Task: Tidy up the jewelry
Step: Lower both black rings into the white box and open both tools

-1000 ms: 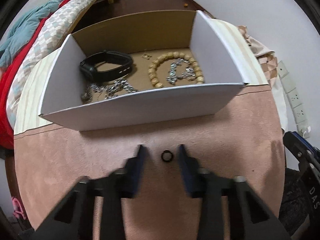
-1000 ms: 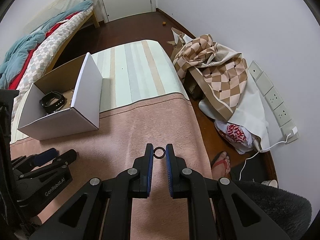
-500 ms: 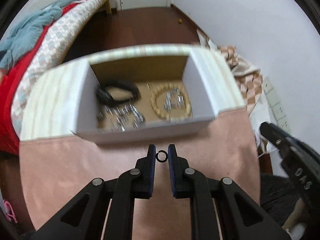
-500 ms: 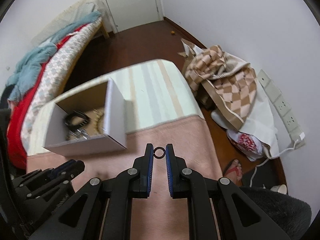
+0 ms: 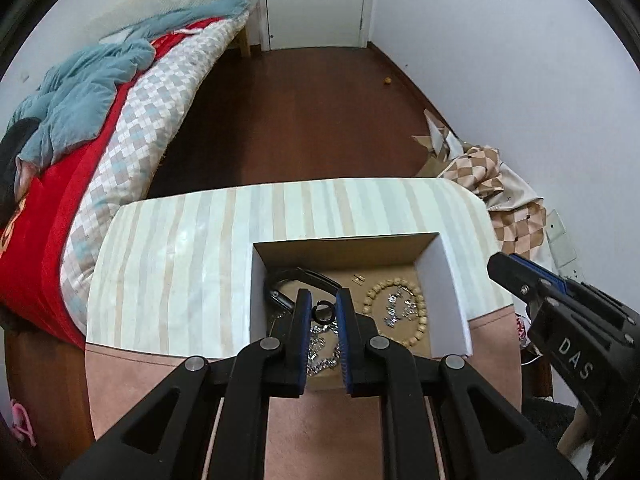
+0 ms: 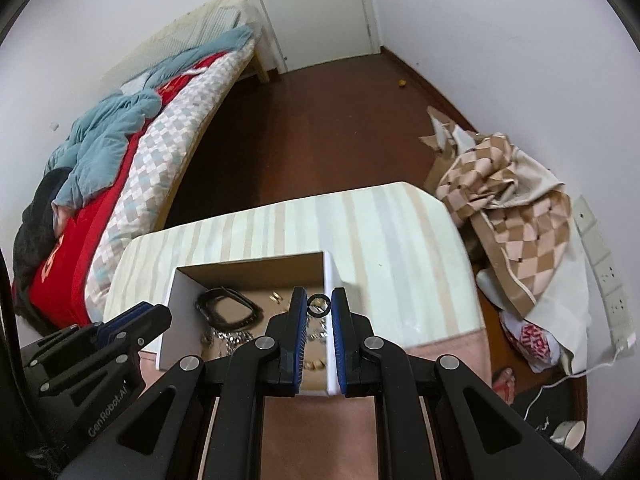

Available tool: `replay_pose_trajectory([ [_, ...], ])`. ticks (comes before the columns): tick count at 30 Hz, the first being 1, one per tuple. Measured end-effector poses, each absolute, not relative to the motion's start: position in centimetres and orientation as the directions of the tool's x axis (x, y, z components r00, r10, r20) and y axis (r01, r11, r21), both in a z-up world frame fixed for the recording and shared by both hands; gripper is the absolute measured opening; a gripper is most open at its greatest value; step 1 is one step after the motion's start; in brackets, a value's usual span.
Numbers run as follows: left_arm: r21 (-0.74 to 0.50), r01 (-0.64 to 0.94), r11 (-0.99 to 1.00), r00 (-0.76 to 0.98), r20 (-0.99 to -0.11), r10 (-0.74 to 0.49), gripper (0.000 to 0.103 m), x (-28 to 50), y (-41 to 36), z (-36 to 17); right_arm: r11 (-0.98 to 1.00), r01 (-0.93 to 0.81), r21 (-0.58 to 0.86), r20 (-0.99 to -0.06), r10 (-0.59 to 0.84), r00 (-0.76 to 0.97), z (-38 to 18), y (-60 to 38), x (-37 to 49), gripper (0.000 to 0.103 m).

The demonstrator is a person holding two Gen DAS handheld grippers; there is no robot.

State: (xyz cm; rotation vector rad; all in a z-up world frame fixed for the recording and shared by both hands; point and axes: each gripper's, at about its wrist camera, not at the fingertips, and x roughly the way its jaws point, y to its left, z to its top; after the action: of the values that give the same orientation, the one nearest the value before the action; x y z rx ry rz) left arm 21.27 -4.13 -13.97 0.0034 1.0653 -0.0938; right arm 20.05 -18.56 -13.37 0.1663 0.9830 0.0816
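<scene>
My left gripper (image 5: 323,309) is shut on a small black ring (image 5: 322,312) and holds it above the open white cardboard box (image 5: 448,300). My right gripper (image 6: 319,304) is shut on a second black ring (image 6: 319,305), above the box's right wall (image 6: 330,280). In the box lie a black watch (image 6: 226,307), a beige bead bracelet (image 5: 420,316), silver chains (image 5: 320,354) and small gold earrings (image 5: 358,279). The right gripper shows at the right edge of the left wrist view (image 5: 560,320); the left one shows at lower left of the right wrist view (image 6: 100,344).
The box stands on a table with a striped cloth (image 5: 180,264) and a pink mat (image 5: 320,432) at the near side. A bed with a red and blue quilt (image 5: 80,128) is to the left. A checked cloth heap (image 6: 508,216) lies on the floor to the right.
The left gripper closed on the ring on the pink mat and lifted it. Both grippers, each holding a ring, rose and moved forward over the box.
</scene>
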Motion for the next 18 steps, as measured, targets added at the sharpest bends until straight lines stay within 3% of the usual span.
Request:
replay_pose_trajectory([
  [8, -0.091, 0.043, 0.995, 0.407, -0.908, -0.101, 0.011, 23.3, -3.1, -15.6, 0.969, -0.044, 0.244, -0.859, 0.237, 0.454, -15.3, -17.9, 23.9, 0.013],
  [13, -0.088, -0.006, 0.996, 0.386, -0.919, -0.079, 0.017, 23.8, -2.4, -15.5, 0.951, -0.039, 0.307, -0.874, 0.298, 0.384, -16.5, -18.3, 25.2, 0.014],
  [17, -0.043, -0.028, 0.999, 0.411, -0.911, -0.027, 0.07, 23.8, -1.9, -14.9, 0.948, -0.017, 0.317, -0.876, 0.3, 0.377, -16.7, -19.0, 25.2, 0.033],
  [18, -0.038, -0.029, 0.999, 0.42, -0.907, -0.023, 0.072, 23.6, -1.7, -14.8, 0.948, -0.013, 0.319, -0.876, 0.3, 0.378, -16.6, -19.2, 25.2, 0.035],
])
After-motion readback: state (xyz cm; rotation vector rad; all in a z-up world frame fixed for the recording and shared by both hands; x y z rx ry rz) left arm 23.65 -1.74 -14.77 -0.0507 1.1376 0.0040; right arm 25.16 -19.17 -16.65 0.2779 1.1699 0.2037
